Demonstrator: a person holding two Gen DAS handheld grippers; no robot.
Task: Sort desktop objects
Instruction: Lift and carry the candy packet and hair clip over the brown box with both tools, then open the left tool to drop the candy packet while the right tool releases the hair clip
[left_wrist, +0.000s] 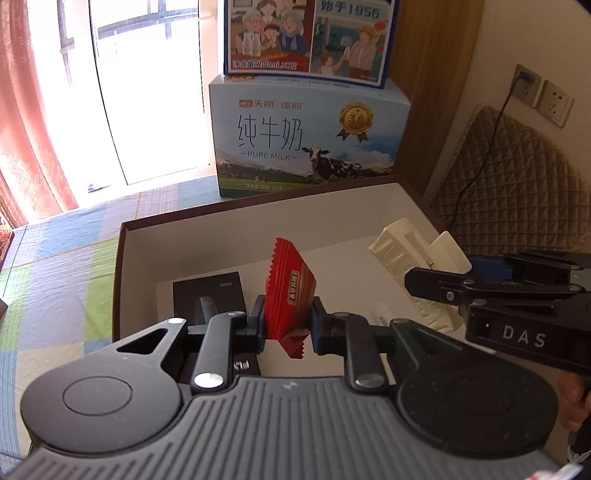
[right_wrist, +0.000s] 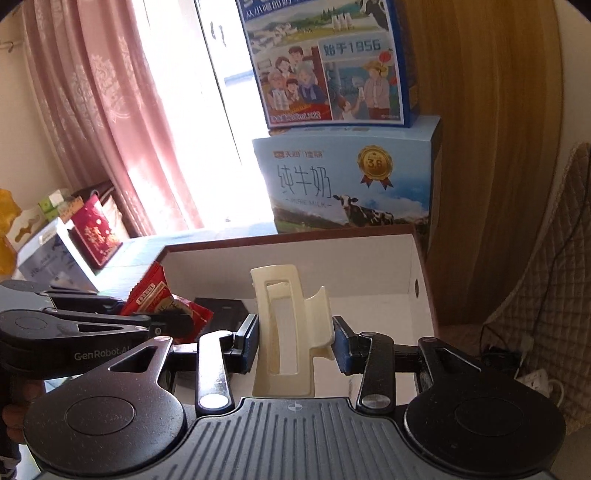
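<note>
I hold the left gripper (left_wrist: 288, 317) clamped on a red packet (left_wrist: 290, 291) and the right gripper (right_wrist: 295, 339) on a clip (right_wrist: 288, 325) above the box (left_wrist: 258, 225), already containing a black card (left_wrist: 208, 291); both await release.

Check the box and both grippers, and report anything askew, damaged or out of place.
Nothing looks damaged or spilled. The left gripper holds a red snack packet upright over the white-lined box, and the right gripper holds a cream hair claw clip over it. A black card box lies flat inside.
</note>
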